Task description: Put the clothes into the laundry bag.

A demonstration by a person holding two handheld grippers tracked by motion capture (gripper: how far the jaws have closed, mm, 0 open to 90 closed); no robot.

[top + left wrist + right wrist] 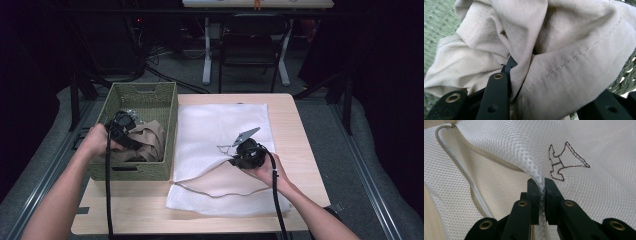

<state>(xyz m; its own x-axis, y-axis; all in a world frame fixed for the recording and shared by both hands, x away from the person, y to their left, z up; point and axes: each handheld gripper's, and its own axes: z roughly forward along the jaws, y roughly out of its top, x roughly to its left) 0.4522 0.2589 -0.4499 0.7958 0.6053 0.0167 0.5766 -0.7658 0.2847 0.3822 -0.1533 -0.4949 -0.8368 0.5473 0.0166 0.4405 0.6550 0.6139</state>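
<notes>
A beige garment (pixel 150 142) lies bunched in the green woven basket (pixel 170 120) at the table's left. My left gripper (pixel 131 140) is shut on a thick fold of that beige garment (pixel 564 62), which drapes over the jaws. A white mesh laundry bag (pixel 220 125) lies flat on the table to the basket's right, its zipper (pixel 471 185) undone along the near side. My right gripper (pixel 235 159) is shut on the bag's upper mesh layer (pixel 534 167), pinching it into a raised ridge beside a small stitched figure (pixel 564 162).
The wooden table (pixel 295 130) shows bare strips along its right and front edges. A chair (pixel 250 45) and a desk frame stand on the floor beyond the far edge. Cables trail from both grippers toward the person.
</notes>
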